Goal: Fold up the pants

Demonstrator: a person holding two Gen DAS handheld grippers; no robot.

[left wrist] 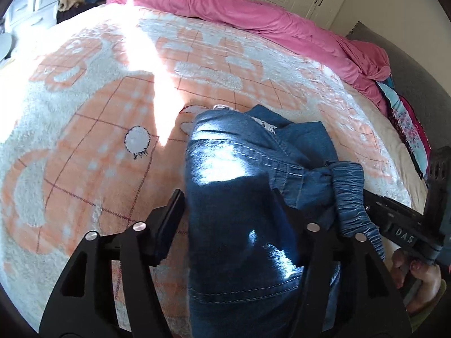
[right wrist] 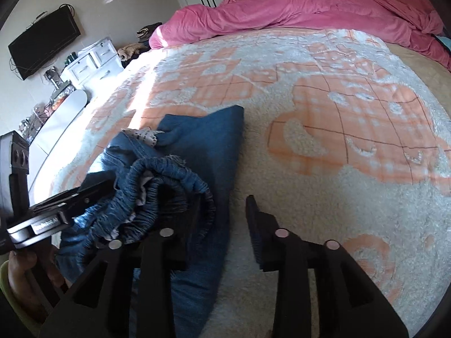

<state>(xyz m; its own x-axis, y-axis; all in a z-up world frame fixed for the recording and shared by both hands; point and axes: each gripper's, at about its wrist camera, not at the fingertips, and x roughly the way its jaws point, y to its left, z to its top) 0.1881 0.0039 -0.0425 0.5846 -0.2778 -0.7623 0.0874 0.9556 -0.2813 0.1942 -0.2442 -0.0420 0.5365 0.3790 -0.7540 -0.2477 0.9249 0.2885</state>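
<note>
Blue denim pants (left wrist: pixel 239 169) lie bunched on the peach-and-white fleece blanket (left wrist: pixel 98 140). My left gripper (left wrist: pixel 228 197) stands open, with a wide fold of denim running between its jaws and back over its body. The gathered elastic waistband (left wrist: pixel 349 197) hangs to the right, against a black finger (left wrist: pixel 394 217) of the right tool. In the right wrist view my right gripper (right wrist: pixel 223 200) is open. The waistband (right wrist: pixel 169 180) curls around the outside of its left finger (right wrist: pixel 191 219), and flat denim (right wrist: pixel 208 146) and blanket show in the gap. The left tool's finger (right wrist: pixel 73 197) reaches in from the left.
A crumpled pink duvet (left wrist: pixel 253 14) lies along the far side of the bed. White drawers (right wrist: pixel 93 59), a wall-mounted TV (right wrist: pixel 42 42) and a clothes pile (right wrist: pixel 132 48) stand at the left. Floral fabric (left wrist: pixel 408 129) sits at the bed's right edge. A hand (left wrist: pixel 422 276) holds the right tool.
</note>
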